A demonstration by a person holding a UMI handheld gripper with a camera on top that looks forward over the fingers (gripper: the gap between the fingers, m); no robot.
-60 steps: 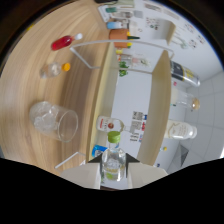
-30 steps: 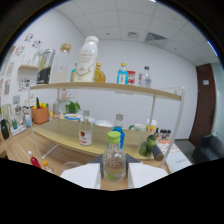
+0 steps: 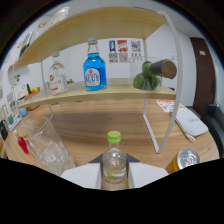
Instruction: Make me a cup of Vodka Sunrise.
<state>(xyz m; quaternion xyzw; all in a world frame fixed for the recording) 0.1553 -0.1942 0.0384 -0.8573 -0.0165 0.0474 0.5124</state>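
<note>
Vodka bottle [image 3: 114, 161] sits clamped in the claw [image 3: 114, 176] above the tabletop [image 3: 130, 127], so pouring seems next, calling for uncapping near the left glass [image 3: 46, 145].

Glass [image 3: 47, 145] and can [image 3: 186, 160] flank the gripper [image 3: 114, 175]; shelf post [image 3: 152, 122] stands ahead

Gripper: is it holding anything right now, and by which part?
Yes. The gripper is shut on the small clear bottle with the green cap, both fingers pressing its lower body from either side; neck and cap stand free above them.
</note>
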